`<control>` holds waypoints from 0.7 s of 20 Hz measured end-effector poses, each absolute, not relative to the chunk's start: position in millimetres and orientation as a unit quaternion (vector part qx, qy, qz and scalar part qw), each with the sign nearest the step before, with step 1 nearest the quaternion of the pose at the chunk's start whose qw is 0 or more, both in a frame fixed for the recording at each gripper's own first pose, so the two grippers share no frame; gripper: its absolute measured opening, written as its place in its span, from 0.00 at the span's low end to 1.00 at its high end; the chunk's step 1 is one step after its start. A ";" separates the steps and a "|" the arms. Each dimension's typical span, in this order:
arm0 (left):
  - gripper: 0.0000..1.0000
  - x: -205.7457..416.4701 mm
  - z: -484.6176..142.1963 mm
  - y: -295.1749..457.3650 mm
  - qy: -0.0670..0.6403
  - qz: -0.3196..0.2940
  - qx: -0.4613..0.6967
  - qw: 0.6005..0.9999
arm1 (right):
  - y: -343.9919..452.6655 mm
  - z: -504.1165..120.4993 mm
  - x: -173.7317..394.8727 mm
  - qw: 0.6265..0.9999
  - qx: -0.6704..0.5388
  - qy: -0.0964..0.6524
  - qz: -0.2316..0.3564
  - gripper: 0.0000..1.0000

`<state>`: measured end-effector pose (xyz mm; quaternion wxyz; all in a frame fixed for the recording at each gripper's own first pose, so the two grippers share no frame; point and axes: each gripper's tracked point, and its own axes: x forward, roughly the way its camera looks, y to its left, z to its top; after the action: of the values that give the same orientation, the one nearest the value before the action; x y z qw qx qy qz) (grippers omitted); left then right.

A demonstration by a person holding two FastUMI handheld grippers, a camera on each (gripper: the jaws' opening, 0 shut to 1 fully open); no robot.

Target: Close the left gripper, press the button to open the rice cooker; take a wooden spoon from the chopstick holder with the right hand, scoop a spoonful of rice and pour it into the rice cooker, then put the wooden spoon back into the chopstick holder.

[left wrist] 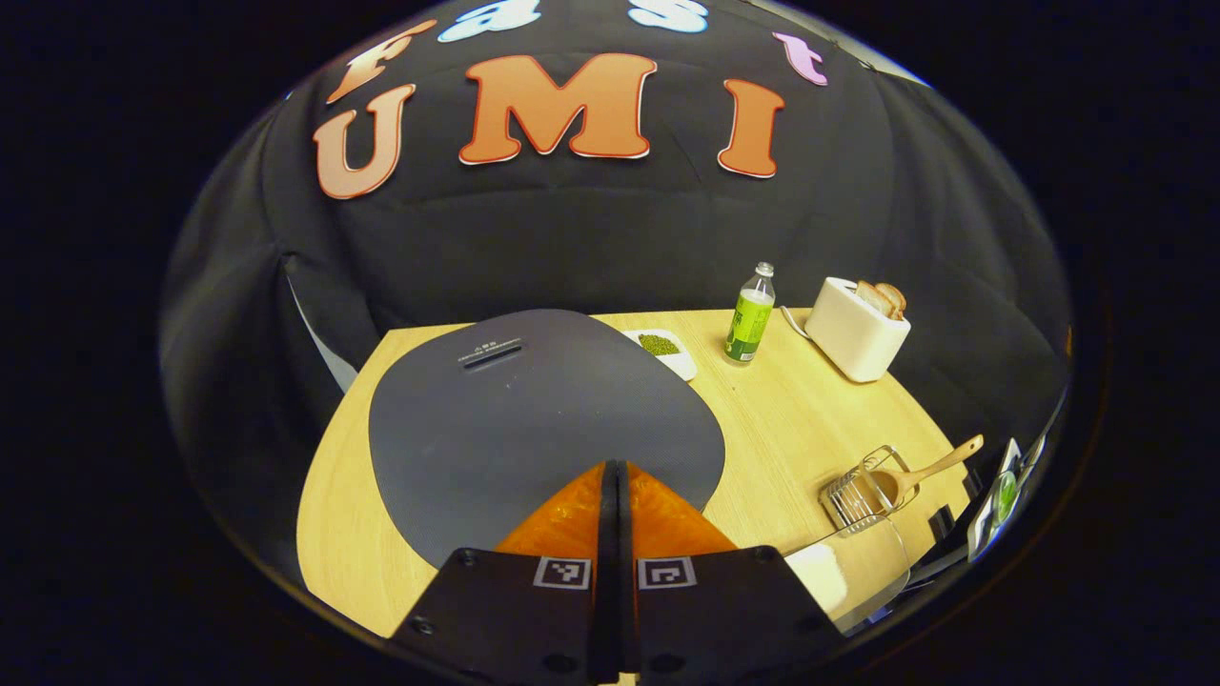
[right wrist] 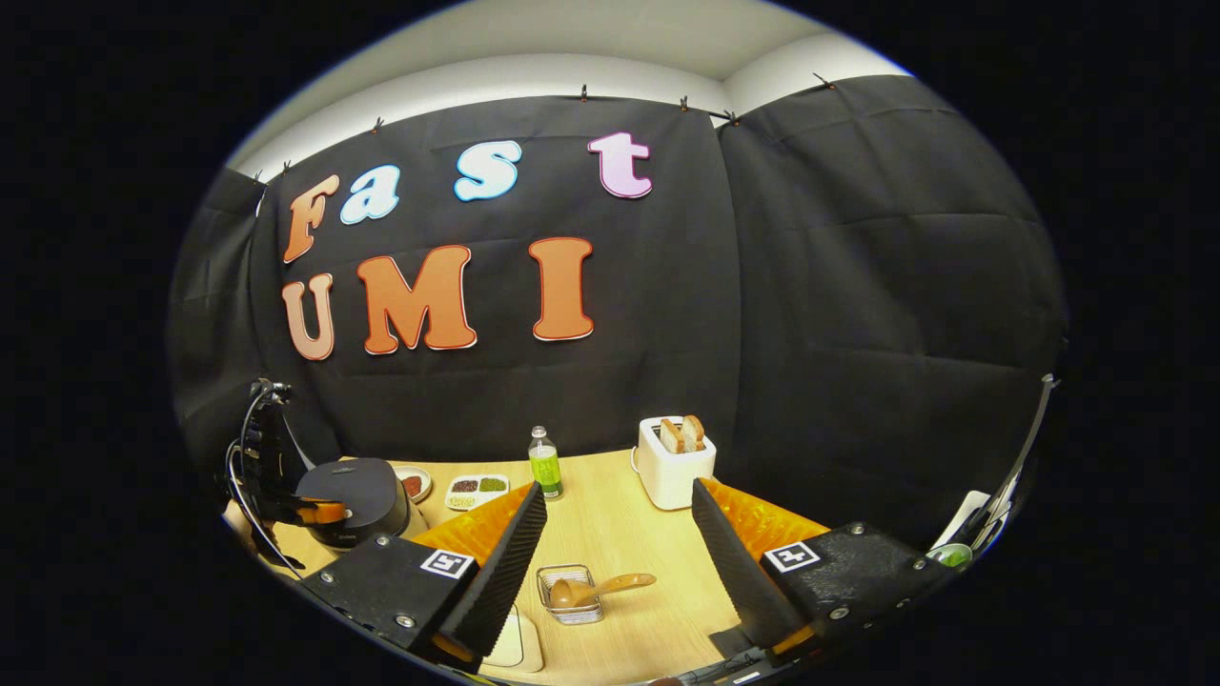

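The grey rice cooker (left wrist: 534,410) is close below me with its lid down. My left gripper (left wrist: 615,469) is shut with nothing between its fingers, the tips over the front part of the lid. In the right gripper view the rice cooker (right wrist: 355,497) stands at the far left with the left gripper (right wrist: 319,513) at its front. The wooden spoon (right wrist: 599,589) lies in the wire chopstick holder (right wrist: 569,598), handle pointing right. My right gripper (right wrist: 618,490) hangs open above and in front of it. A clear container of white rice (left wrist: 822,575) sits near the holder (left wrist: 863,495).
A green bottle (right wrist: 544,464) and a white toaster (right wrist: 675,462) holding bread stand at the back of the wooden table (right wrist: 620,519). A white dish of beans (right wrist: 477,489) and a small red dish (right wrist: 412,484) lie behind the cooker.
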<state>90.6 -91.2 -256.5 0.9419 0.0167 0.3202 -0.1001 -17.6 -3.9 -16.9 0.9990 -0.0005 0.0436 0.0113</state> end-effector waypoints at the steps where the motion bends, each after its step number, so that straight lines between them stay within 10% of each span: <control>1: 0.05 89.2 -254.3 -89.9 0.311 -0.099 0.008 0.945 | -1.2 -17.1 -18.1 0.999 -0.001 0.044 0.018 0.95; 14: 0.04 48.6 -46.3 -37.8 0.082 -0.039 -0.008 0.996 | -7.7 -28.7 -5.7 0.999 0.016 0.031 0.028 0.95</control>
<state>48.6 -37.8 -46.3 0.9958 -0.0081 0.0822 -0.0387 -5.7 -7.7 -28.7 0.9990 0.0159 0.0309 0.0282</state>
